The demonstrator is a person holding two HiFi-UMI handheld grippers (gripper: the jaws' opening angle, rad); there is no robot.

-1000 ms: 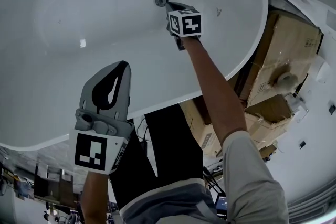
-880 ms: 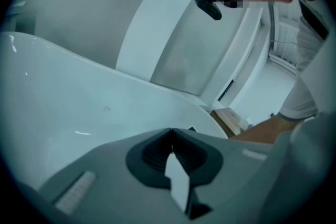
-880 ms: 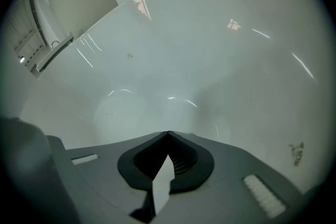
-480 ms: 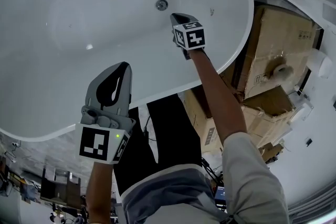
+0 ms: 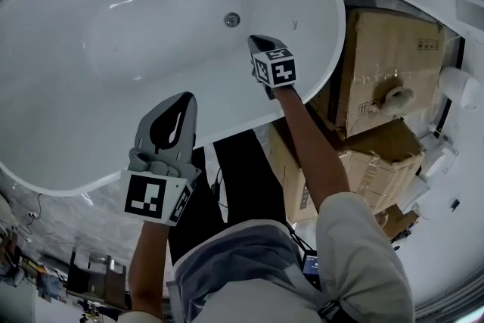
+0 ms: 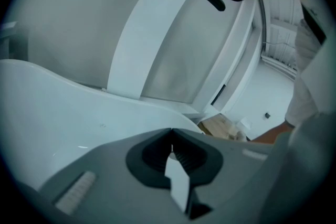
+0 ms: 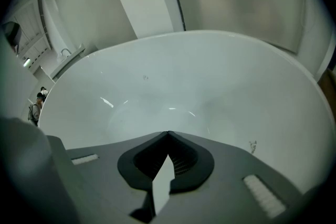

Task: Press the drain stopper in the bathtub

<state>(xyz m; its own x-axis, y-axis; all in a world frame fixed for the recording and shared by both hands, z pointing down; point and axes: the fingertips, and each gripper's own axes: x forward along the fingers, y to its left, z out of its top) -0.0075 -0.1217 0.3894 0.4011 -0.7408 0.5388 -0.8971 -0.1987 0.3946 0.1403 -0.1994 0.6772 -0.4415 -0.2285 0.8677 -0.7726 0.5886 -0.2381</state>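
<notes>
Nearest the person, the left gripper (image 5: 180, 104) is held over the bathtub's (image 5: 331, 57) near rim, well apart from the drain stopper (image 5: 232, 20). Its jaws are pressed together, with nothing between them. Farther in, the right gripper (image 5: 258, 40) is raised over the basin, near the drain stopper on the person's side but not touching it. Its jaws are likewise closed tip to tip and empty. Beyond it, the drain stopper is seen in the tub floor toward the far wall. Whether it sits pressed down or raised cannot be told at this size. No contact is being made now, so the press is judged either finished or not yet begun.
</notes>
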